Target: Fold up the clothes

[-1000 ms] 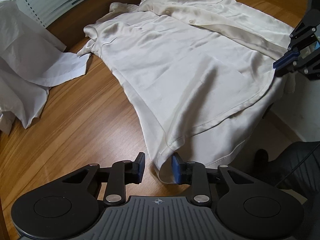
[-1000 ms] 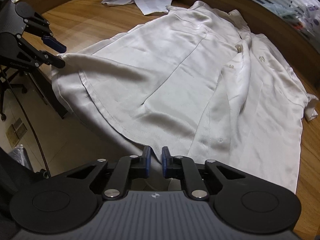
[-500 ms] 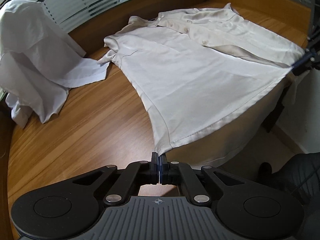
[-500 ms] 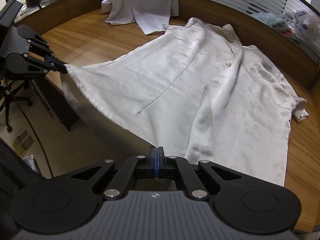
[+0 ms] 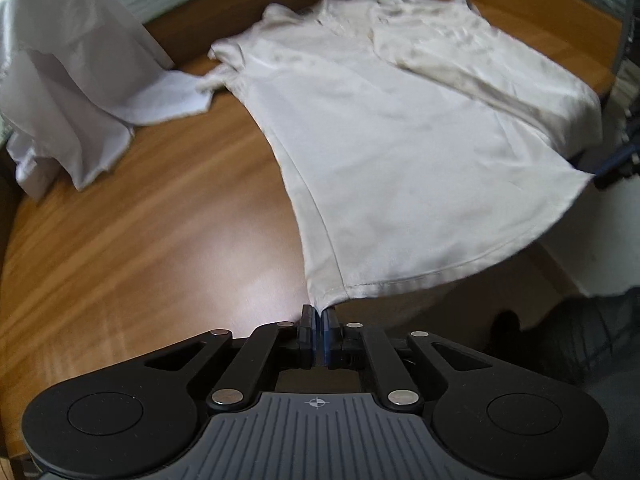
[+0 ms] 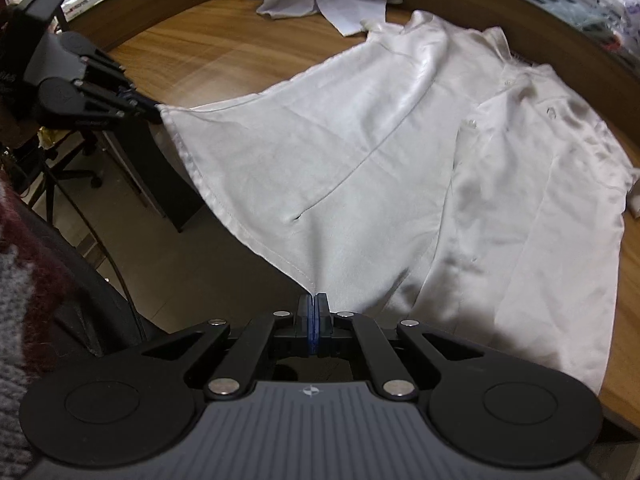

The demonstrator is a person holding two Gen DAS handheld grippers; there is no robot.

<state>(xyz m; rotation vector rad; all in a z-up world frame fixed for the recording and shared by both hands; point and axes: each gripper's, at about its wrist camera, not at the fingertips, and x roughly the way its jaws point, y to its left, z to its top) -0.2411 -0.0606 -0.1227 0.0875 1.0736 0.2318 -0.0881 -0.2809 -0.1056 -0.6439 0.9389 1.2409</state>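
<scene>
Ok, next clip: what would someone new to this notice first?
A cream button-up shirt spread across the wooden table, its bottom hem pulled taut off the near edge. The left gripper and right gripper each have their jaws shut on a hem corner, holding it stretched between them. A second white garment lies heaped at the table's far side, just beyond the shirt's sleeve.

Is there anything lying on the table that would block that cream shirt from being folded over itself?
Nothing visible does. Both grippers already pinch the cream button-up shirt's hem; the white garment pile sits aside.
</scene>
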